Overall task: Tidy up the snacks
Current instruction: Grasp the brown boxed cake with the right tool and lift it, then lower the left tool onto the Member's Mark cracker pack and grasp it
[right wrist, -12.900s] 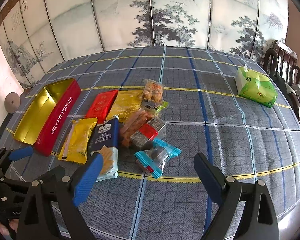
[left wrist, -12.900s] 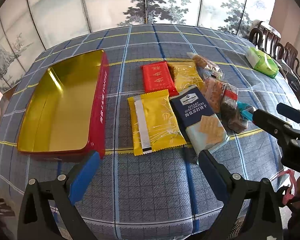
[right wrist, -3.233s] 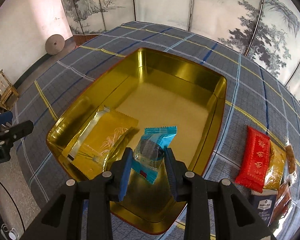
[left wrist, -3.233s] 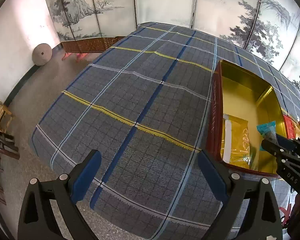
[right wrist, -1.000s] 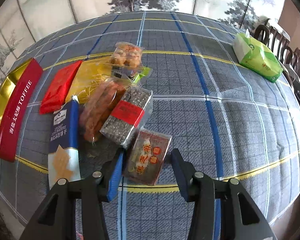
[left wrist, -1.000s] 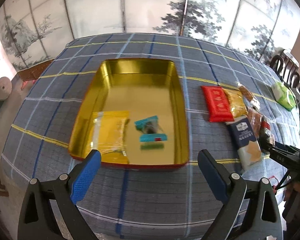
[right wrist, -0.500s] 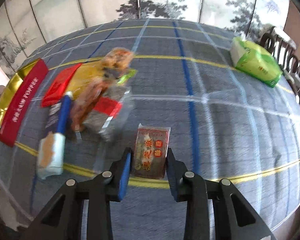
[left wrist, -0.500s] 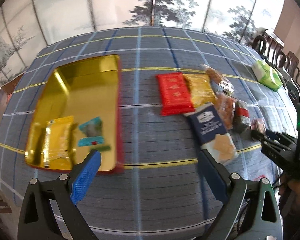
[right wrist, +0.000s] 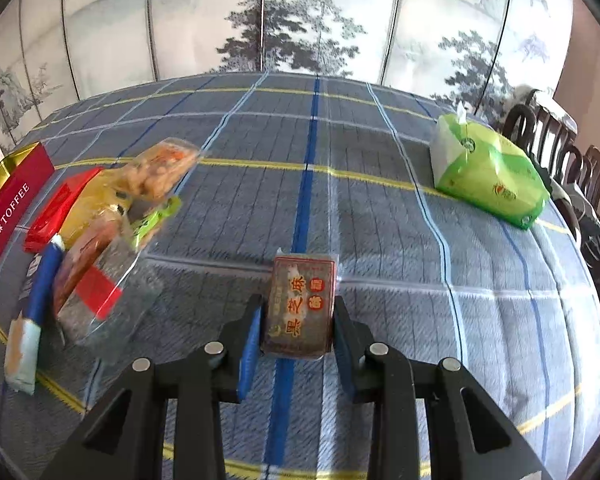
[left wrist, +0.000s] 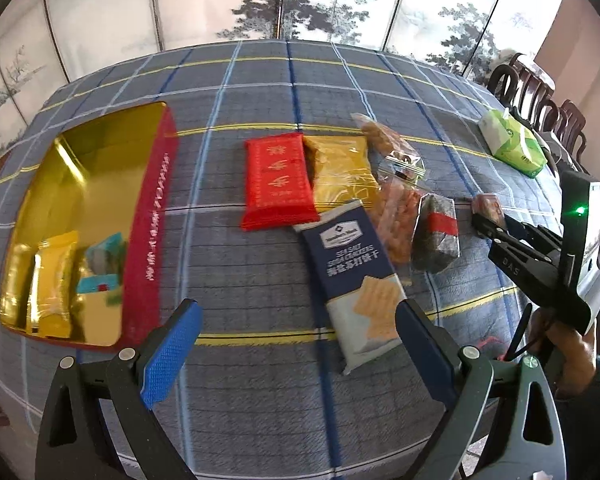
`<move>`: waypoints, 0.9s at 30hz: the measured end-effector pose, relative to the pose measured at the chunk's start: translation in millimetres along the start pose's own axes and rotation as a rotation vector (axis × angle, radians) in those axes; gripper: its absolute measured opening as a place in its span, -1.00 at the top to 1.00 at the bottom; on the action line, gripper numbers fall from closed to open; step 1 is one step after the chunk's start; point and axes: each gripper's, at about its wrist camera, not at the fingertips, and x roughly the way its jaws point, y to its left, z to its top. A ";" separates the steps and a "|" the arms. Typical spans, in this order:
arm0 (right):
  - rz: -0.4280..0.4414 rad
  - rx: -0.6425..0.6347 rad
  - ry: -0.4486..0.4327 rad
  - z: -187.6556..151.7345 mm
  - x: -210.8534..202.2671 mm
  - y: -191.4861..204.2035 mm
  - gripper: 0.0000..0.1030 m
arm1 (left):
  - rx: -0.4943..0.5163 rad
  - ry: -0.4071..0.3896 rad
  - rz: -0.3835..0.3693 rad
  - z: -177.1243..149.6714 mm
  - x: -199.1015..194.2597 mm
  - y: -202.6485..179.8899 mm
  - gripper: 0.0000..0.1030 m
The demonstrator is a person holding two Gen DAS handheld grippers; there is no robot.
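Above the plaid tablecloth [right wrist: 380,208], the right gripper [right wrist: 298,332] clamps a dark sesame-candy packet [right wrist: 300,304], which should travel level toward the gold tin [left wrist: 76,216] at nine o'clock, while the left gripper [left wrist: 296,344] hangs open and empty.

The red outer wall of the gold-lined tin [right wrist: 10,200] carries white lettering: Chinese characters followed by the word "TOFFEE", clearest in the right wrist view. The navy cracker packet [left wrist: 354,268] bears a white "Member's Mark" logo, beneath it "SEA SALT SODA CRACKERS" and a line of Chinese characters. The brown snack pack [right wrist: 300,306] gripped between the right claw [right wrist: 298,332] fingers shows large yellow Chinese characters and two small red-and-yellow seals. The right claw's black body, seen from the left wrist view, is stamped "DAS". The red packet [left wrist: 278,176] has pale Chinese characters, too blurred to read.
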 end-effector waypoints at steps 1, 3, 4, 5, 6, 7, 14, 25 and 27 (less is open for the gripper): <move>0.002 0.000 -0.004 0.9 1.1 -1.3 0.37 | -0.003 0.000 0.002 0.6 1.3 -0.8 -0.87; 0.010 0.005 -0.011 0.8 2.0 -3.2 0.37 | -0.016 0.009 -0.003 2.2 5.5 -2.8 -0.94; 0.014 0.009 -0.012 0.8 2.3 -4.1 0.37 | -0.023 0.011 -0.008 2.3 6.6 -3.5 -0.94; 0.017 0.012 -0.012 0.6 2.0 -4.5 0.37 | -0.032 0.014 -0.016 2.5 7.9 -4.1 -0.95; 0.018 0.014 -0.012 1.1 2.8 -5.8 0.37 | -0.038 0.019 -0.024 3.3 9.6 -4.9 -0.96; 0.018 0.014 -0.012 1.1 2.8 -5.7 0.37 | -0.043 0.024 -0.026 3.9 11.3 -5.8 -0.96; 0.024 0.022 -0.012 0.6 3.0 -6.0 0.36 | -0.065 0.044 -0.061 11.0 23.1 -19.0 -0.98; 0.026 0.023 -0.011 0.5 3.3 -6.5 0.36 | -0.028 0.073 0.027 9.3 48.4 -22.7 -0.98; 0.027 0.024 -0.012 0.6 3.5 -6.4 0.36 | -0.032 0.081 0.028 6.8 50.1 -17.6 -0.98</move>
